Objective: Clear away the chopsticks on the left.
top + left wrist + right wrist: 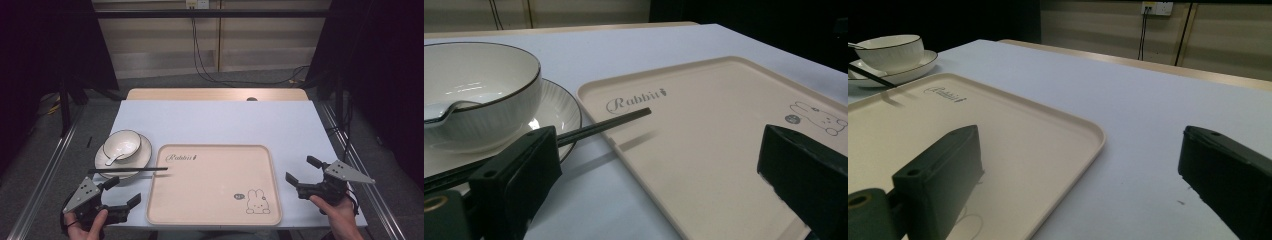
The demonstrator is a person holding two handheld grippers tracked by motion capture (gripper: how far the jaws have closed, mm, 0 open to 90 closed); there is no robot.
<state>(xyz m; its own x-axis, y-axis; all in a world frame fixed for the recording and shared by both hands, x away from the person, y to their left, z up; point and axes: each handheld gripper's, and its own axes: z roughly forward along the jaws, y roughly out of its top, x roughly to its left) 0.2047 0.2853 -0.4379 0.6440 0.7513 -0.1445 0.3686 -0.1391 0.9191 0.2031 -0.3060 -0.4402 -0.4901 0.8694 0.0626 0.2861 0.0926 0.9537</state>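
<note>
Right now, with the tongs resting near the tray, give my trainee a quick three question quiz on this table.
1. True or false: the chopsticks lie across the plate with their tips over the tray.
2. Which thing holds the spoon? A. the tray B. the bowl C. the left tongs
3. Fill in: the tray's near right corner bears a drawn ____.

Key: 1 true. 2 B. 3 rabbit.
</note>
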